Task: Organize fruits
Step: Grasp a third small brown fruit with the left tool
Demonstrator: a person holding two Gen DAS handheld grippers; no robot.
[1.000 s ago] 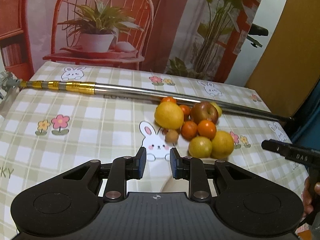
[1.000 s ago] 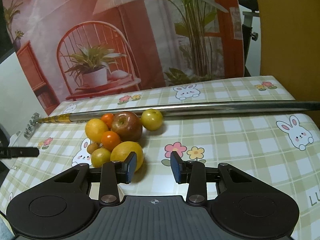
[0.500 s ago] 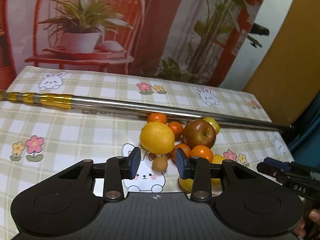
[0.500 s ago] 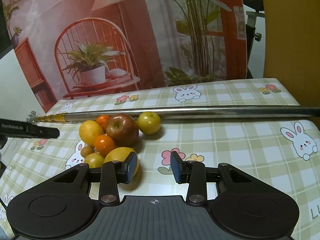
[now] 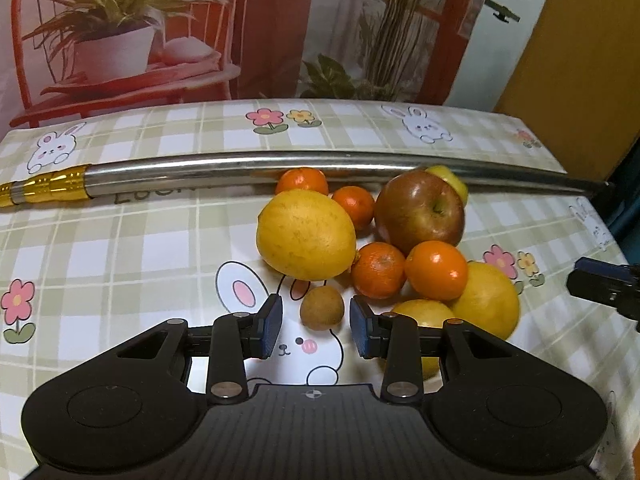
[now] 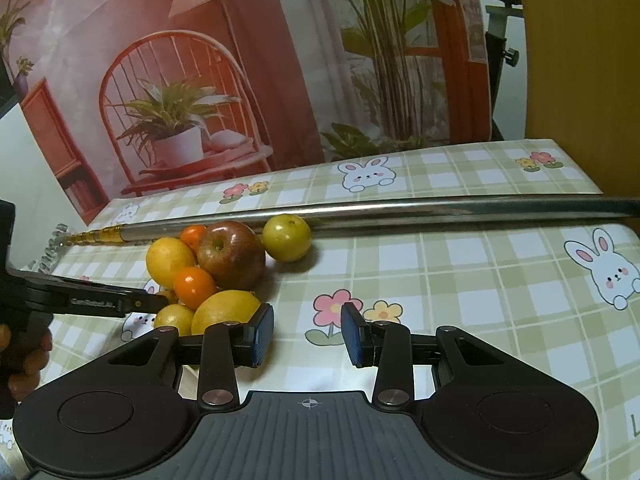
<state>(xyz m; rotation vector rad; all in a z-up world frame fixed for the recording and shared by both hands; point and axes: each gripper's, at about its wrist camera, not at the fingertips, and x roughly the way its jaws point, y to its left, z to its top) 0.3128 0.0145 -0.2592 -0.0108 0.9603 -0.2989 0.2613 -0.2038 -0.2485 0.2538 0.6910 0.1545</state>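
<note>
The left gripper [image 5: 316,326] hangs low over the checked tablecloth [image 5: 120,248] with its jaws apart, and a small brown fruit [image 5: 322,307] sits on the cloth between the two blue pads, touching neither; just beyond it lies a big yellow lemon [image 5: 306,234], and to the right of that two oranges [image 5: 378,270] press together in front of a red apple [image 5: 420,212]; two more yellow fruits [image 5: 486,300] lie at the near right of the heap, partly hidden by the gripper's right finger; two further oranges [image 5: 302,181] rest at the back against a long steel pole [image 5: 240,166] with a gold end that crosses the table; the right gripper [image 6: 307,336] is also spread wide and holds nothing, its left pad just in front of a yellow fruit [image 6: 226,312] at the near edge of the same heap; farther off, a yellow-green fruit [image 6: 287,237] sits beside the apple and touches the pole; a printed backdrop [image 6: 200,80] of a chair and potted plant stands behind the table.
</note>
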